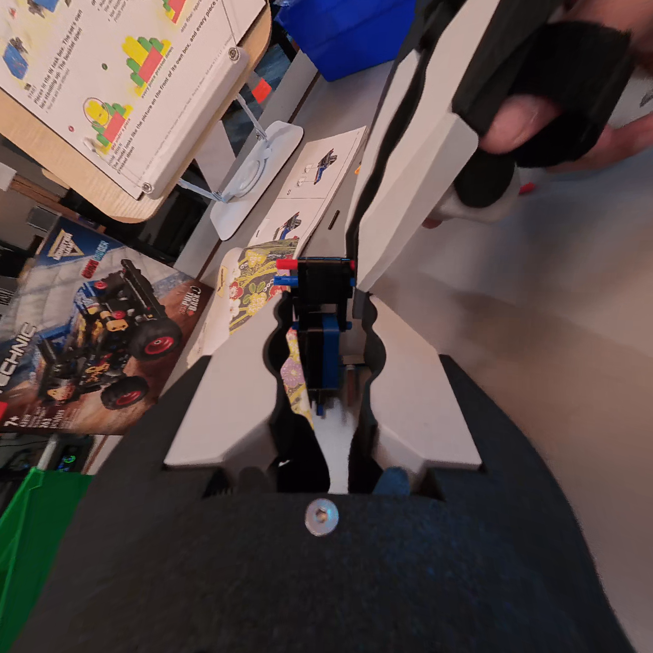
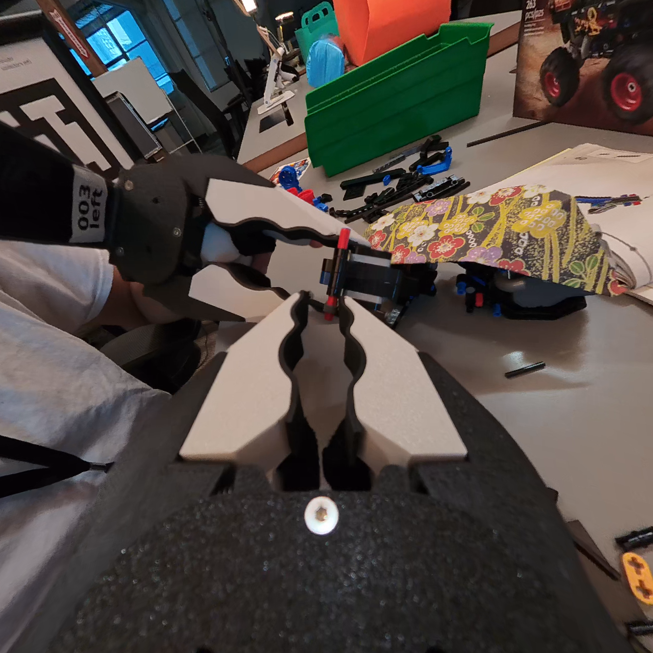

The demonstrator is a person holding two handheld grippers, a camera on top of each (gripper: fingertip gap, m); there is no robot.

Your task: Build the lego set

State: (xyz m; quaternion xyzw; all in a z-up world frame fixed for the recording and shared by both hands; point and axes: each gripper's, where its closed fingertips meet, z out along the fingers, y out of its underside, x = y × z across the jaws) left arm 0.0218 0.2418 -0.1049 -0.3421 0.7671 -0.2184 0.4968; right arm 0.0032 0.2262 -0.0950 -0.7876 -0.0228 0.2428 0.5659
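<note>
My left gripper (image 1: pixel 325 304) is shut on a black and blue lego assembly (image 1: pixel 319 318) and holds it above the table. In the right wrist view the left gripper (image 2: pixel 328 268) comes in from the left with the assembly (image 2: pixel 367 272). A red axle (image 2: pixel 335 272) runs through the assembly's near end. My right gripper (image 2: pixel 323 298) stands at the axle's lower end; its jaws are a narrow gap apart, and the axle lies against the right pad. In the left wrist view the right gripper (image 1: pixel 357 279) touches the assembly's right side.
A floral paper (image 2: pixel 494 229) covers a part-built chassis (image 2: pixel 530 293). Loose black and blue parts (image 2: pixel 399 183) lie before a green bin (image 2: pixel 395 95). The set's box (image 1: pixel 95 325), an open booklet (image 1: pixel 318 173), a black axle (image 2: pixel 524 369) and a yellow piece (image 2: pixel 637 579) are on the table. Left tips and right tips are each some 12 cm from the black axle (image 2: pixel 524 369).
</note>
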